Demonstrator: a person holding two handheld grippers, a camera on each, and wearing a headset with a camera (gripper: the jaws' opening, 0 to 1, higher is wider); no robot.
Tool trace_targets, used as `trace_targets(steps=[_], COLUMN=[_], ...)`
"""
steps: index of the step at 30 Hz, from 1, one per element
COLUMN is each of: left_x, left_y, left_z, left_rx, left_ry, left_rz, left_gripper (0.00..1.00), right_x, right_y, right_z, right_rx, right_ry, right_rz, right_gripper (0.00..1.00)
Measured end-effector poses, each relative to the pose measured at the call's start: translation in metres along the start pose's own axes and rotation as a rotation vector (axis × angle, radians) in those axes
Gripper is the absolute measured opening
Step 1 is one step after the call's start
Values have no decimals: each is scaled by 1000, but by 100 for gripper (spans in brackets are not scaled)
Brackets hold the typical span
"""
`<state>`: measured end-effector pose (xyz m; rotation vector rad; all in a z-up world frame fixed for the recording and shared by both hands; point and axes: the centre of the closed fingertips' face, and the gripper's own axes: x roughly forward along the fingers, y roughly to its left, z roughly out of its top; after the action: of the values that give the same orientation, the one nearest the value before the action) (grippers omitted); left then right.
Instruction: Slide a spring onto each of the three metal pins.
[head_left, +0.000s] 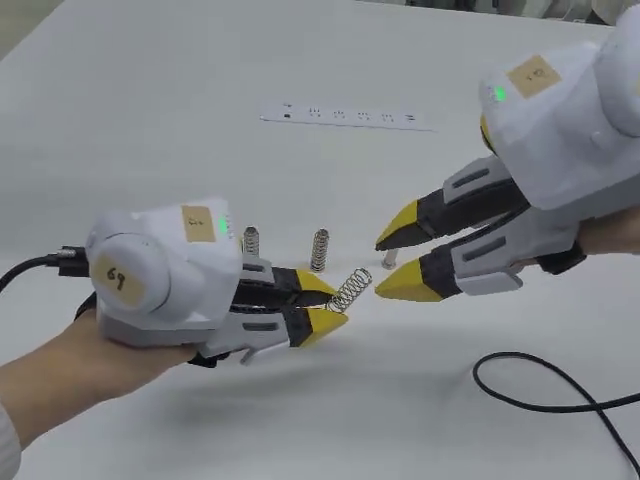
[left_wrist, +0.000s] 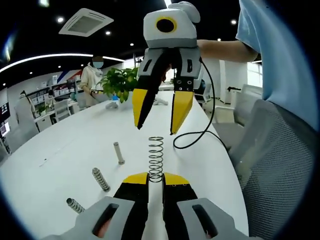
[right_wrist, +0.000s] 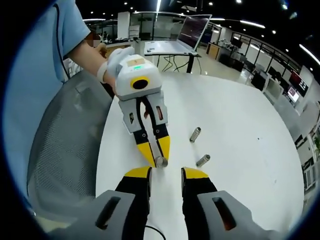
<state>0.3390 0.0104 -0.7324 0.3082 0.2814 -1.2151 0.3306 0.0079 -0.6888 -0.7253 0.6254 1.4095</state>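
A: Where's the loose silver coil spring (head_left: 350, 288)?
B: Clamped by one end in the left gripper (head_left: 325, 305), pointing at the right gripper (head_left: 385, 265), whose jaws stand apart just ahead.
A: The short bare metal pin (left_wrist: 119, 153)?
B: Upright on the white surface (head_left: 150, 100), ahead-left of the left gripper.

Your left gripper (head_left: 335, 305) has a white body, grey and black jaws with yellow tips, a tan sticker and a small green light. Your right gripper (head_left: 380, 268) wears the same colours. The spring (head_left: 350, 290) between the yellow tips is silvery grey. Behind that spring, the first coiled pin (head_left: 251, 241), the second coiled pin (head_left: 319, 250) and the bare pin (head_left: 389, 259) are the same silver-grey. The table (head_left: 150, 120) under the spring is plain white. The power strip (head_left: 345, 115) far beyond the spring is white with dark sockets, and the cable (head_left: 540, 385) nearer you than the spring is black. Your shirt (left_wrist: 280, 50) is light blue, and the chair (left_wrist: 280, 165) is grey mesh.
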Motion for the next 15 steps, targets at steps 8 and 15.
trace_targets(steps=[8,15], left_x=[-7,-11], left_y=[1,-5], left_z=[-2,-6], left_rx=[15,35], left_ry=[22,50], left_rz=[5,-13], left_gripper=[2,2], right_x=[8,15], right_y=[8,13], right_z=[3,6], right_rx=[-60,-102], right_ry=[23,43], right_rz=[47,77], right_gripper=[19,17])
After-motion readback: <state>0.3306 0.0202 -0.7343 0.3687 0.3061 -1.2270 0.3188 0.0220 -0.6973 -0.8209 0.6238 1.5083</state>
